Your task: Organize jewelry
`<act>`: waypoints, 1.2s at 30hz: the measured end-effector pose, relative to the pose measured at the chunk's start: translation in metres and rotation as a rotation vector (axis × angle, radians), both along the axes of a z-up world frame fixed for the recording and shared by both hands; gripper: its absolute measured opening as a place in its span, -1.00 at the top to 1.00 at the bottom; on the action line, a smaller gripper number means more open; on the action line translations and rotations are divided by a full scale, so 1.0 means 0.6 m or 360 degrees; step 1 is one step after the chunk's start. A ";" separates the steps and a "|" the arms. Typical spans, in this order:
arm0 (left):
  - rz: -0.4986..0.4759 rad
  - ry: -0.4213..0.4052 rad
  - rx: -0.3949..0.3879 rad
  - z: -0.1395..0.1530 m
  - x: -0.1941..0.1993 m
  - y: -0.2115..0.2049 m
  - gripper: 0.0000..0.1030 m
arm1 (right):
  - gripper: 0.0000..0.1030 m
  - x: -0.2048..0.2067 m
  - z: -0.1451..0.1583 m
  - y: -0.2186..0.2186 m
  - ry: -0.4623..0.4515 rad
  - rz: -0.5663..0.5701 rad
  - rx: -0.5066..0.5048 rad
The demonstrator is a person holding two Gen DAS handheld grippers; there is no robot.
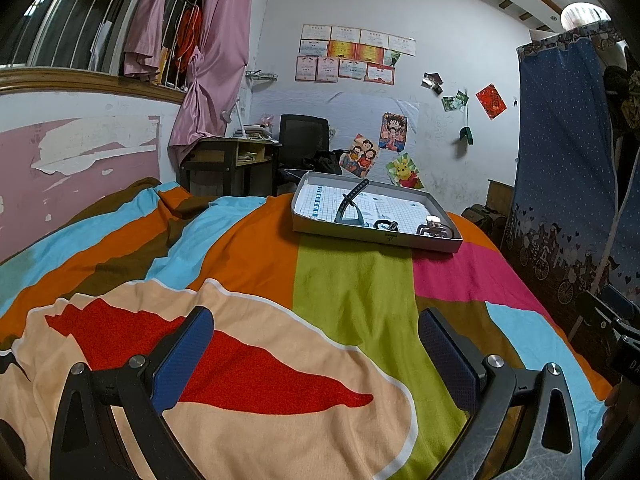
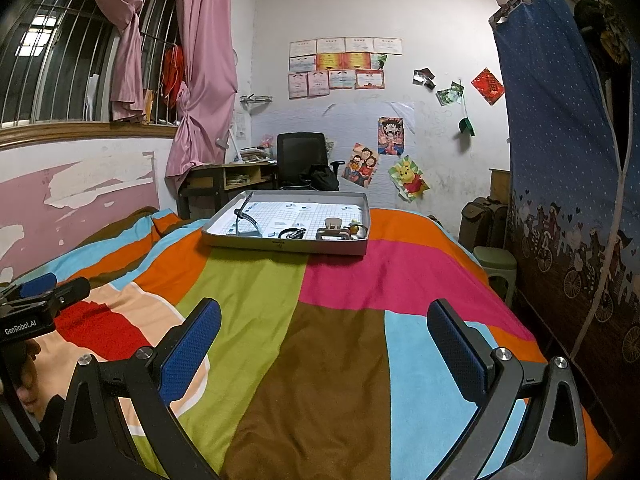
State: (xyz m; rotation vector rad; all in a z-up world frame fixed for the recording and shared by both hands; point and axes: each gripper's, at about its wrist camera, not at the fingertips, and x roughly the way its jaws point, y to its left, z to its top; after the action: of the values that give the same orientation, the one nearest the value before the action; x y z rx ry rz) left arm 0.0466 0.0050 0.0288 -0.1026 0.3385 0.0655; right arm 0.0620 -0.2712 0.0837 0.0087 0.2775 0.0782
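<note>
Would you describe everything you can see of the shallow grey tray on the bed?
The tray is a shallow rectangular box, seemingly cardboard, with low grey walls and a white gridded paper floor. It lies flat on the striped blanket, far beyond both open grippers. Inside near its front wall sit a dark wristband, a black beaded bracelet and a metallic clip.

A home bedroom — bright striped bedspread (image 2: 340, 320), pink curtains (image 2: 204, 72), desk (image 2: 224, 176).

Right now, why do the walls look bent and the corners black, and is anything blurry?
Left wrist view: the fisheye lens bows the window ledge and blackens the corners; the tray stays sharp, and a ceiling lamp glares white. Right wrist view: the same bending at the window bars; the light is even, and the tray's small items are too small to read.
</note>
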 end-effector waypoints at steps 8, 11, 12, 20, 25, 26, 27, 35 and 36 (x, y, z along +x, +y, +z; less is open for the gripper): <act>0.0000 -0.0003 0.0001 -0.003 -0.003 -0.002 -1.00 | -0.97 0.002 0.000 0.000 0.0001 -0.0001 0.0000; -0.0002 -0.0001 0.0001 -0.002 -0.002 -0.002 -1.00 | -0.97 0.003 0.000 0.000 0.0002 0.0000 0.0001; -0.0001 -0.0001 0.0001 -0.002 -0.004 -0.003 -1.00 | -0.97 0.003 -0.001 -0.001 0.0003 0.0001 0.0003; 0.0000 -0.0002 -0.0001 -0.001 -0.002 -0.001 -1.00 | -0.97 0.001 0.002 0.000 0.0002 0.0004 -0.0003; 0.0000 -0.0001 -0.0001 -0.001 -0.002 -0.001 -1.00 | -0.97 0.000 0.002 -0.001 0.0002 0.0004 -0.0002; 0.0000 0.0000 -0.0002 -0.001 -0.002 -0.001 -1.00 | -0.97 0.000 0.002 -0.001 0.0002 0.0004 -0.0001; 0.0000 0.0000 -0.0002 -0.001 -0.002 -0.001 -1.00 | -0.97 0.000 0.002 -0.001 0.0003 0.0005 -0.0001; -0.0001 0.0000 -0.0001 0.000 -0.002 -0.001 -1.00 | -0.97 0.000 0.002 0.000 0.0002 0.0005 -0.0002; 0.0000 0.0001 -0.0002 0.000 -0.002 -0.001 -1.00 | -0.97 0.000 0.002 -0.001 0.0003 0.0005 -0.0001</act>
State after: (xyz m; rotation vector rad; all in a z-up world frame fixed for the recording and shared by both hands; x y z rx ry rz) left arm 0.0454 0.0047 0.0290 -0.1036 0.3392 0.0653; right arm 0.0619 -0.2716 0.0847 0.0075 0.2793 0.0815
